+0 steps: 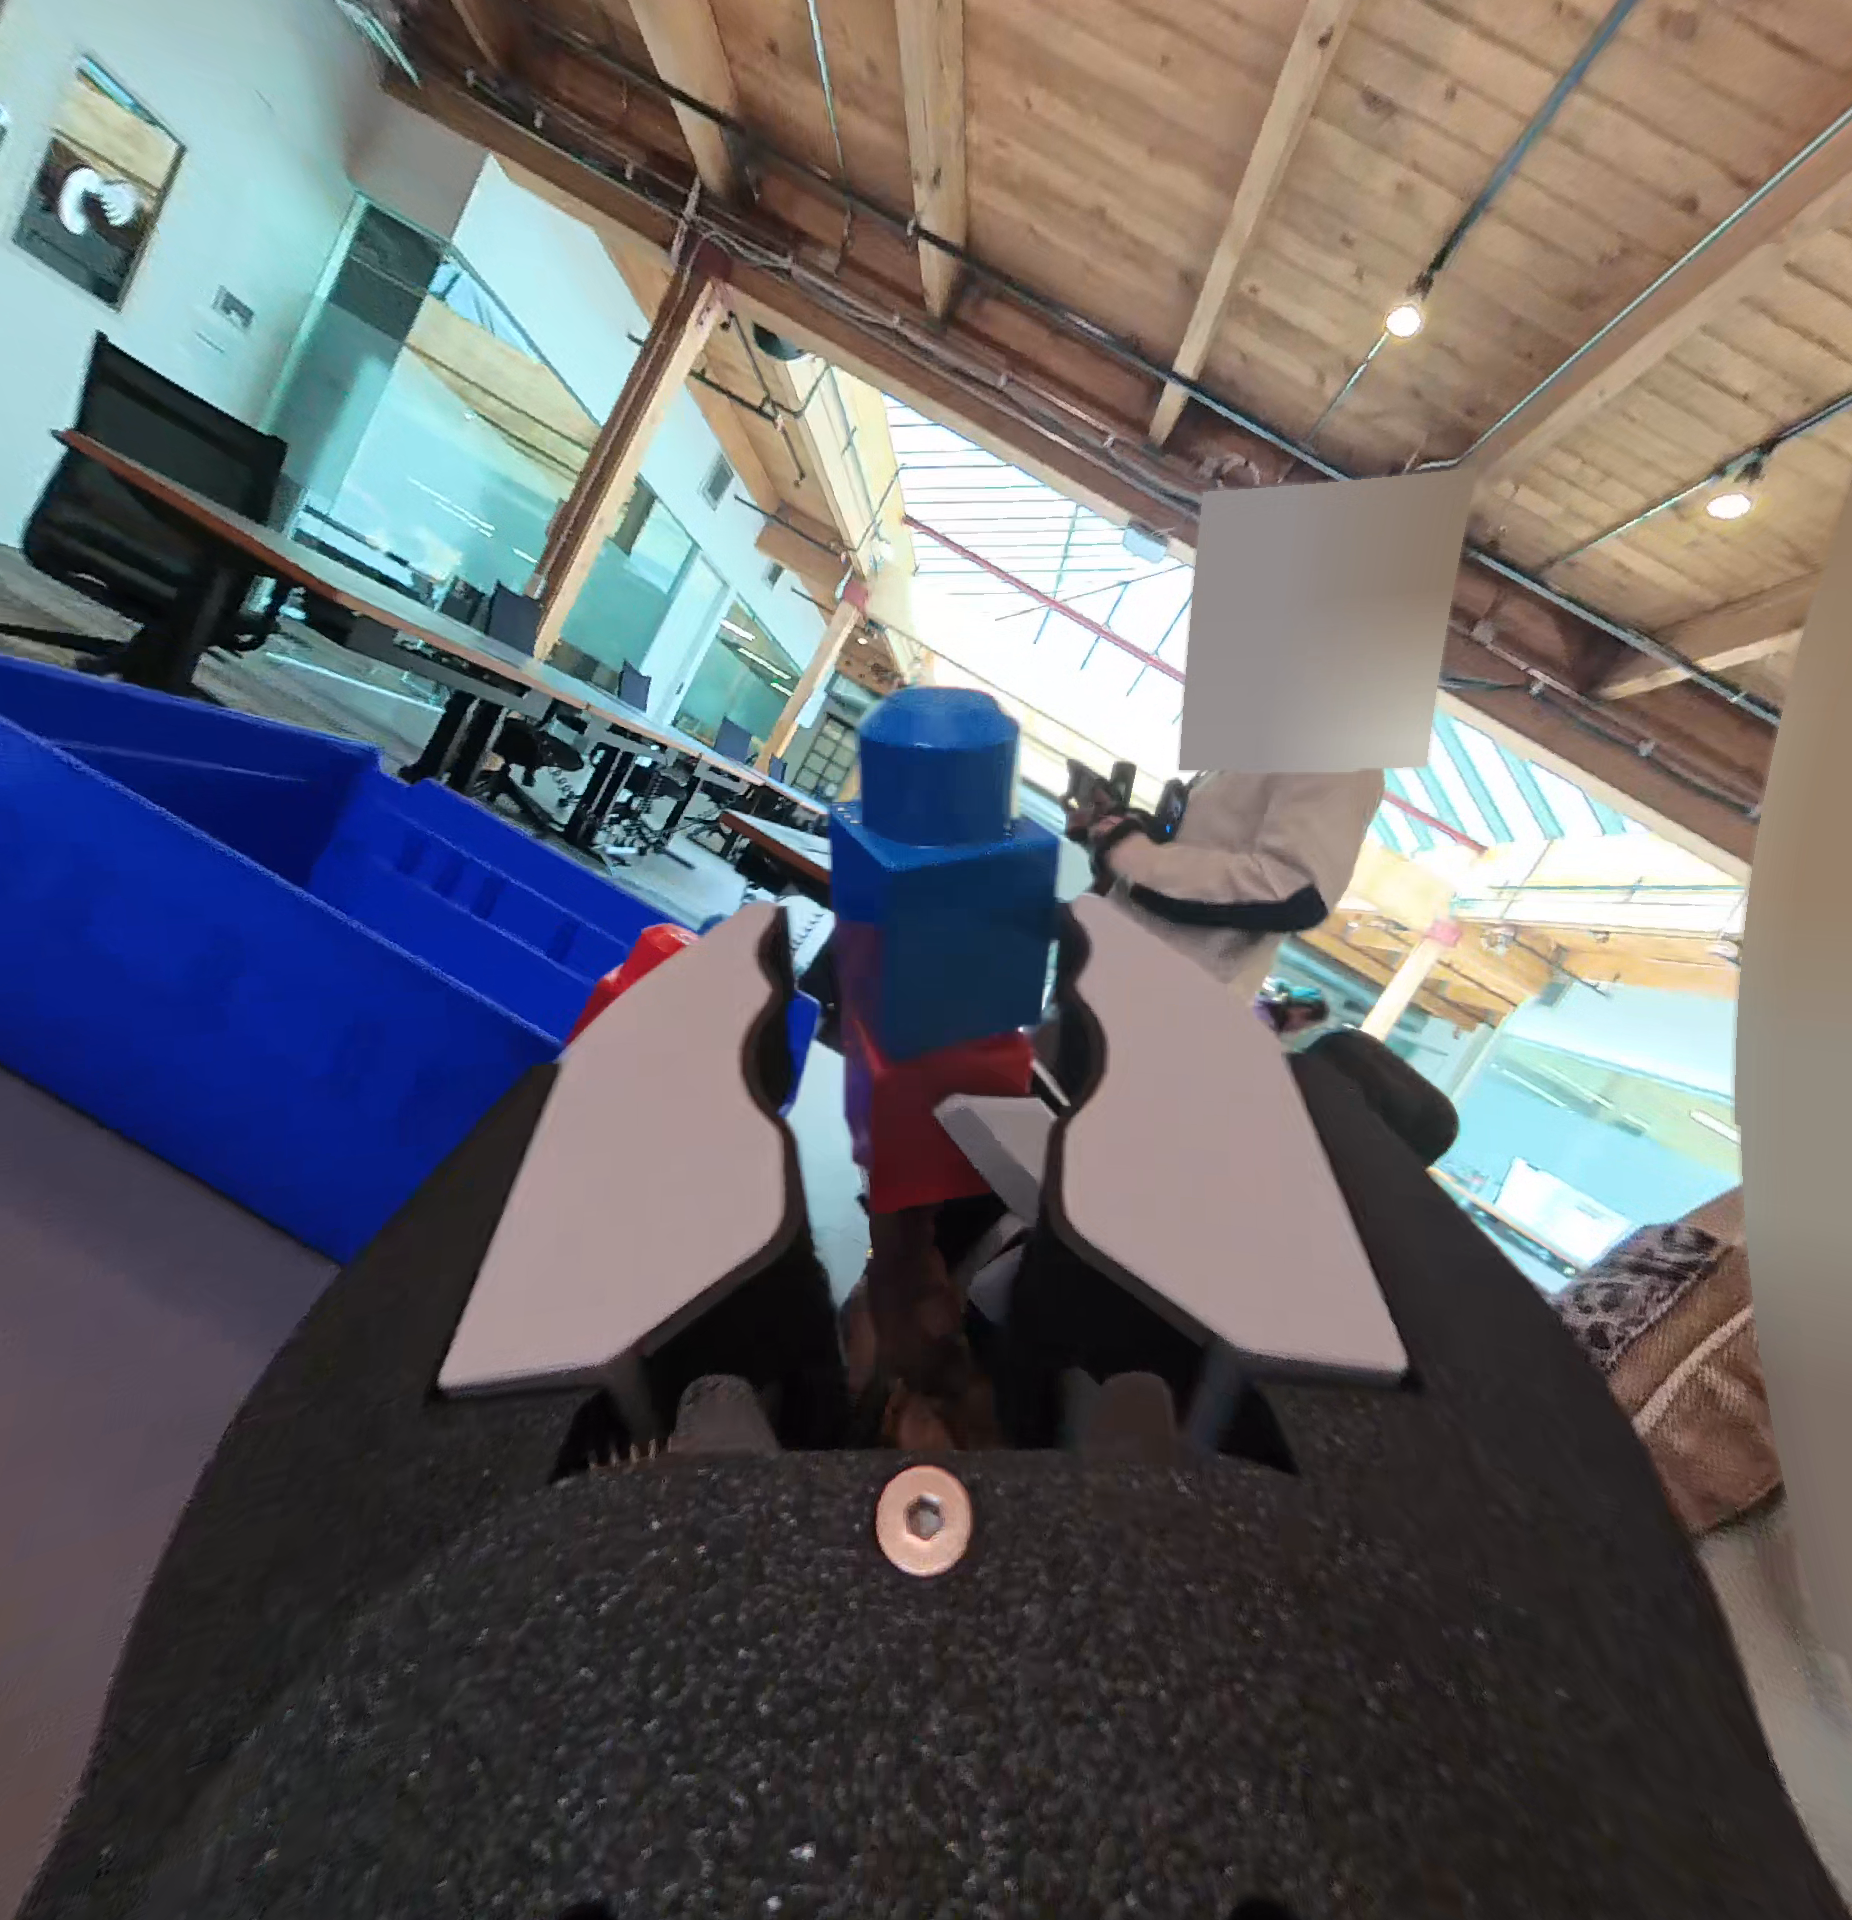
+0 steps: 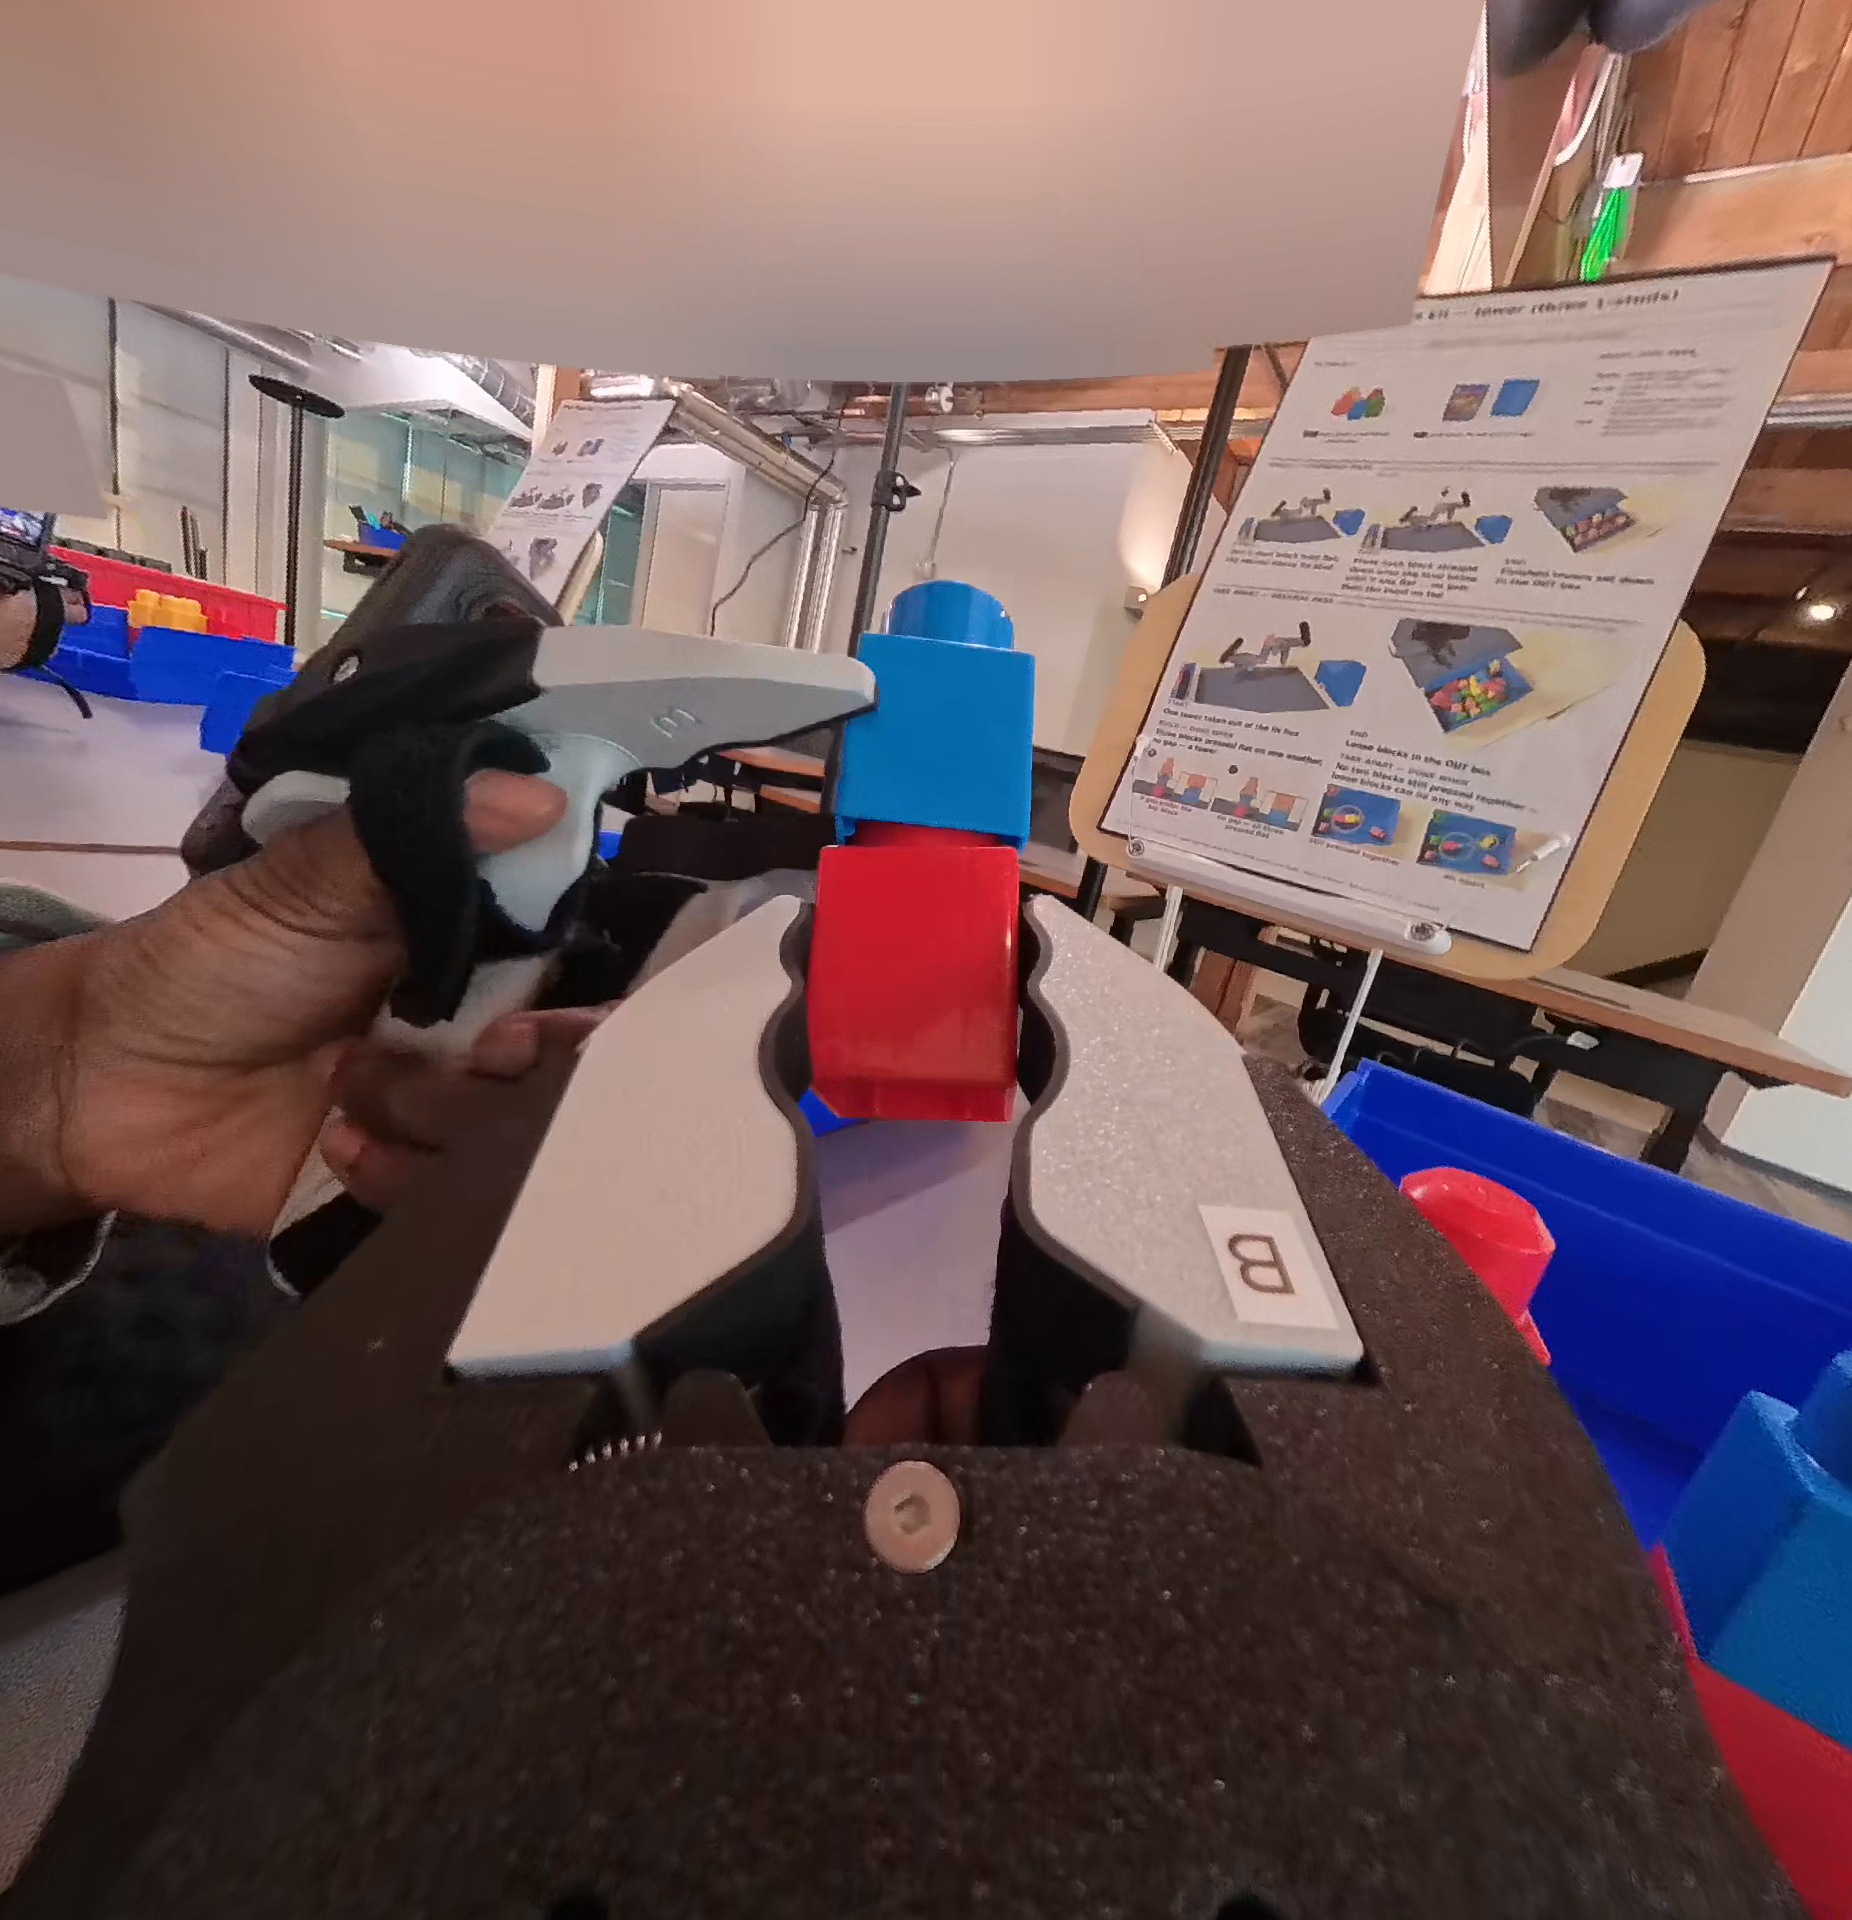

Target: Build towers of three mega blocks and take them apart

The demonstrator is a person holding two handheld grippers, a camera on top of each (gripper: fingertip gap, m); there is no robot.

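Observation:
A blue block point(image 2: 937, 727) sits on a red block point(image 2: 911, 977), held in the air. The red block's stud shows in a small gap between them. My right gripper point(image 2: 911, 935) is shut on the red block's sides. My left gripper point(image 2: 693, 707) comes in from the left, held by a hand, with a fingertip against the blue block. In the left wrist view the left gripper point(image 1: 927, 935) closes on the blue block point(image 1: 943, 904), with the red block point(image 1: 932, 1132) below it and a right gripper finger point(image 1: 995, 1143) beside the red block.
A blue bin point(image 1: 226, 935) stands on the grey mat point(image 1: 122, 1299) at left, a red block point(image 1: 641, 956) showing behind its rim. In the right wrist view the bin point(image 2: 1680, 1247) holds a red block point(image 2: 1483, 1236) and a blue one point(image 2: 1795, 1538). An instruction board point(image 2: 1421, 623) stands behind. A person point(image 1: 1244, 852) stands far off. The tips of both grippers are at nearly the same place.

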